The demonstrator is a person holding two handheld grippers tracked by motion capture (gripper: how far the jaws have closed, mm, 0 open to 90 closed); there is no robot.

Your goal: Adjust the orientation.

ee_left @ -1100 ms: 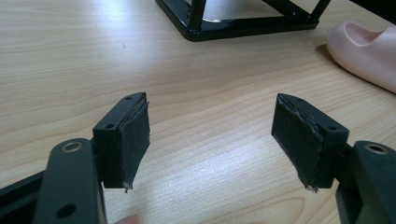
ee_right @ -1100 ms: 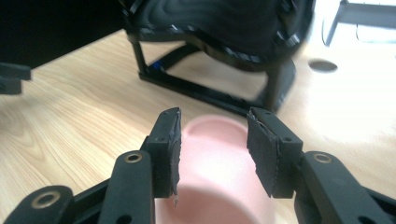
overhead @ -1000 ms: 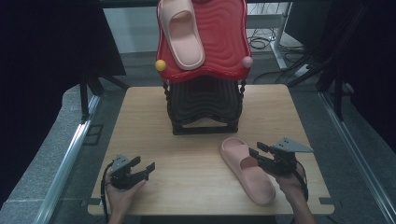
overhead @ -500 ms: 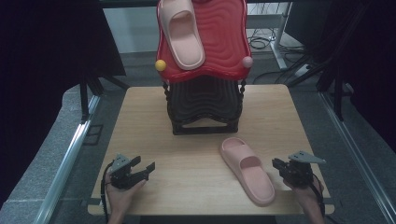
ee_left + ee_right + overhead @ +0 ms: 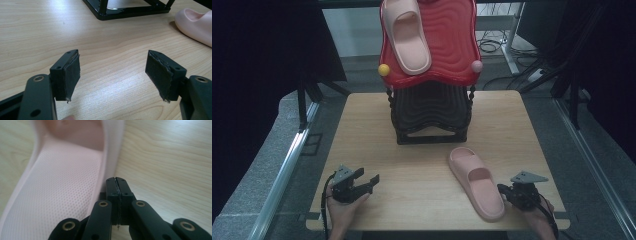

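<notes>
Right tool closed empty beside pink slipper.

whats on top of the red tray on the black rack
A pink slipper lies on the red tray. The tray surface beneath the slipper is covered.

The pale pink moulded-foam slipper left of the shut jaws looks matt – its insole finely dimpled. The light wooden table to their right shows smooth grain, slightly sheeny – the pads rough black rubber.
</notes>
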